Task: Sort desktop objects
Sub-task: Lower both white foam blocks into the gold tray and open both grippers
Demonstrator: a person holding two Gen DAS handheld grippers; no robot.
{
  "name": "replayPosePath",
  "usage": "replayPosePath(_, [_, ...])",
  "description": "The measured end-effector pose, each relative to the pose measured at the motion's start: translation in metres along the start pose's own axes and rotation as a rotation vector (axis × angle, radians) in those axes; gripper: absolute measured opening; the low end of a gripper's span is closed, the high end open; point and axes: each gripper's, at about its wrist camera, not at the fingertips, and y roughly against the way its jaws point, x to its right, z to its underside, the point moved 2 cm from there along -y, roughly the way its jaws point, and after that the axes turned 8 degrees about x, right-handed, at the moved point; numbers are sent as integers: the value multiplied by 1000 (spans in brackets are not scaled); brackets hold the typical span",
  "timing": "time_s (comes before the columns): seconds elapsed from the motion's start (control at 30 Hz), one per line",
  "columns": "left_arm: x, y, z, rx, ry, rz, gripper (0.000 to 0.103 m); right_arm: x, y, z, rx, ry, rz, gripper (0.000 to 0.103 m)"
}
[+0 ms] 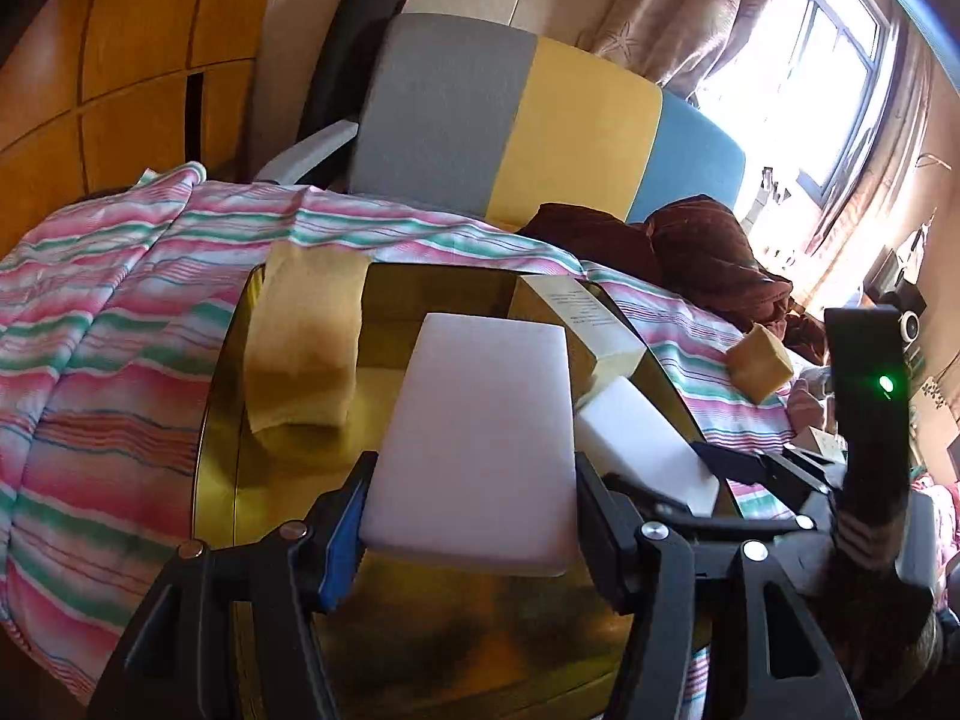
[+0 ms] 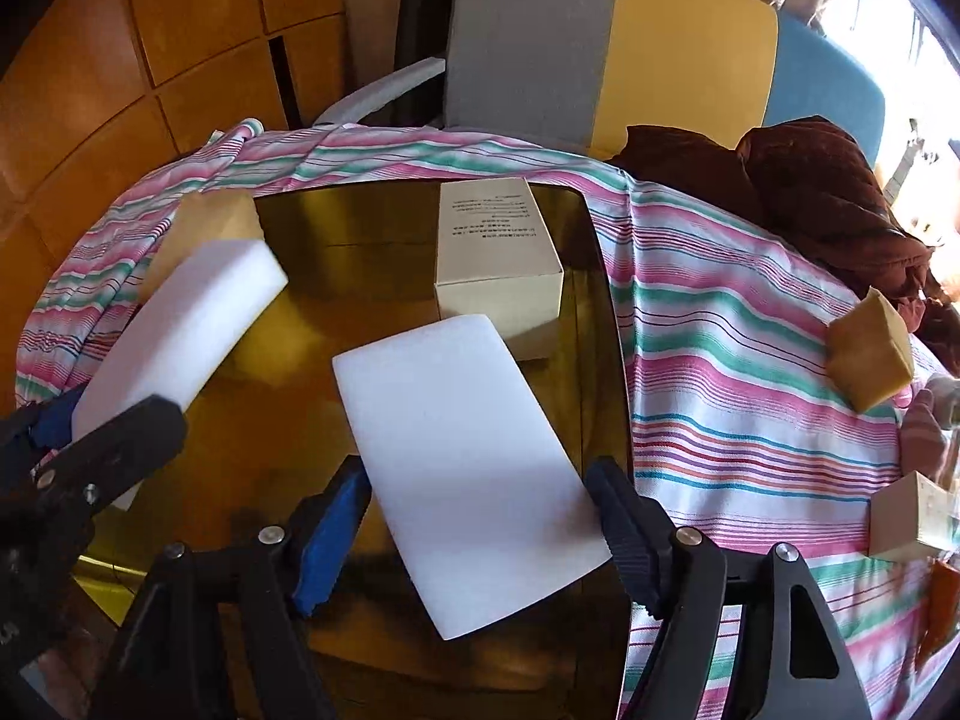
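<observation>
Over the gold tray [image 2: 600, 324], both hand-held grippers are carrying white foam blocks. The left gripper [image 1: 471, 516] is gripping one white block [image 1: 480, 438] across its width, both pads appearing to press its sides, the block projecting forward above the tray floor. The right gripper [image 2: 480, 516] is holding a second white block [image 2: 462, 468], skewed in the jaws; the left pad is touching its edge, while contact on the right side is harder to confirm. Inside the tray, a cream printed box [image 2: 498, 258] is standing at the far side and a tan block [image 1: 306, 354] is leaning at the left rim. A tan cube [image 2: 870, 354] and a pale box [image 2: 912, 516] are lying outside on the striped cloth [image 2: 750, 360], apparently awaiting sorting.

Risks, as judged: the skewed right-hand block is sitting unevenly and could rotate or slip free if moved sharply. The two blocks are travelling close together, so the grippers could collide over the tray. On release, the right-hand block is near the cream box and could knock it. Foam compresses, so a firm squeeze may let it spring out.
</observation>
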Motion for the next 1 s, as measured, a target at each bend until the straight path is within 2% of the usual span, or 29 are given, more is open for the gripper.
replayPosePath(0.23, [6, -43, -10, -92, 12, -30, 62, 0, 4, 3, 40, 14, -36, 83])
replayPosePath(0.5, [10, -80, -16, -148, 14, -107, 62, 13, 30, 14, 144, -38, -133, 83])
replayPosePath(0.63, [14, -97, -18, -185, 25, -119, 62, 27, 47, 20, 210, -58, -114, 87])
replayPosePath(0.7, [18, -102, -20, -177, 24, -135, 62, 35, 53, 22, 230, -79, -116, 87])
replayPosePath(0.9, [24, -119, -18, -234, 55, -141, 66, 60, 53, 26, 236, -140, -98, 87])
replayPosePath(1.0, [24, -116, -21, -215, 75, -139, 68, 72, 52, 31, 235, -169, -94, 87])
